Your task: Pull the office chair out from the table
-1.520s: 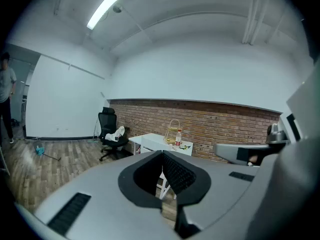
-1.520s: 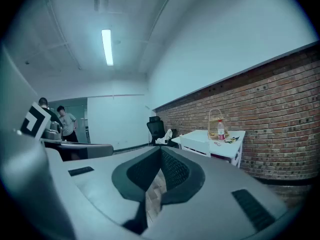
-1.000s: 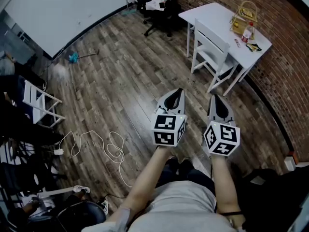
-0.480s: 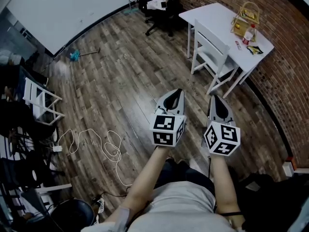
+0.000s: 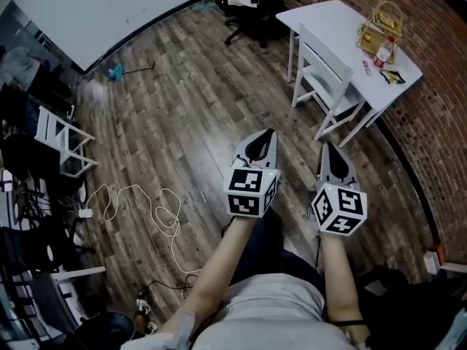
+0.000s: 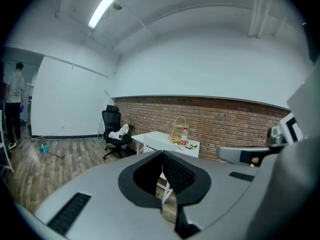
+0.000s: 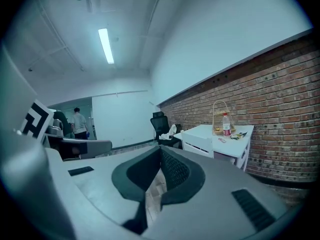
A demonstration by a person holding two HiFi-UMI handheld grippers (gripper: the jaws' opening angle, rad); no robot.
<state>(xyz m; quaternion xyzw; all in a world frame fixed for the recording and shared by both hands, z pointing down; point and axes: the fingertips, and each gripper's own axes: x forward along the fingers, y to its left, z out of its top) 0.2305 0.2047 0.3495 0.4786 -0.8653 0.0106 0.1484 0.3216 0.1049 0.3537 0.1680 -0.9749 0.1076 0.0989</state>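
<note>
Wooden floor [image 5: 182, 122] spreads beneath both tools. Ahead and to their right stands the white table [image 5: 328, 24]. The black office chair [image 5: 244, 13] sits past its far end, well apart from both tools. The left gripper [image 5: 270, 133] and right gripper [image 5: 325, 146] are pressed together, empty. Only the gripper views show a distant person [image 7: 78, 121].
</note>
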